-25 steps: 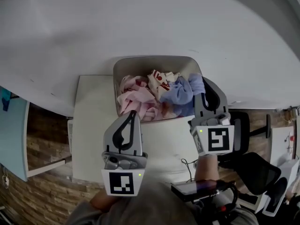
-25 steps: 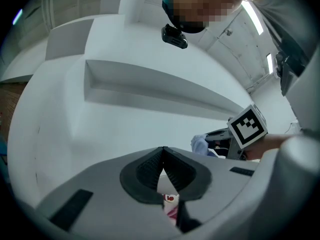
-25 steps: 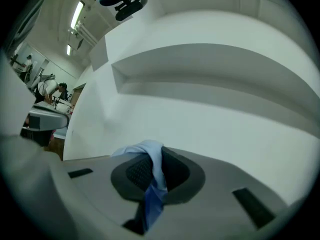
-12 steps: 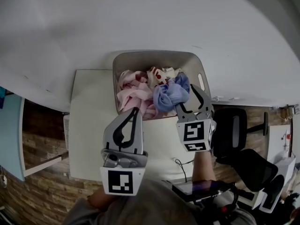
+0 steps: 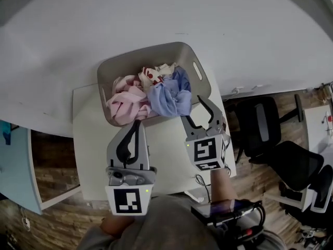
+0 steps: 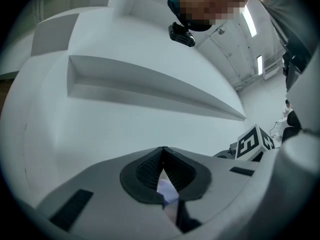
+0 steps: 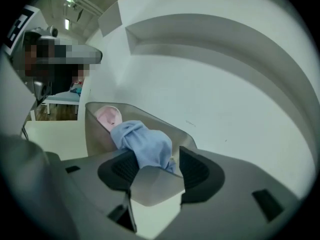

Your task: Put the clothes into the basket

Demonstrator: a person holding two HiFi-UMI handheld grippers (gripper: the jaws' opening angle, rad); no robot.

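A grey basket stands at the far side of the white table. It holds pink clothes, a white and red piece and a blue cloth. My right gripper is open just short of the basket's near right rim. Its jaws have just been opening, and nothing is pressed between the pads. In the right gripper view the blue cloth lies heaped in the basket beyond the right gripper. My left gripper is shut and empty near the basket's front wall, and the left gripper faces a white wall.
Black office chairs stand on the wooden floor to the right of the table. A white wall runs behind the basket. A pale blue cabinet stands at the left. A black device with cables hangs near my body.
The right gripper let go of the blue cloth, which now lies in the basket, then sank and drew back from it. The left gripper shifted slightly and stayed shut.
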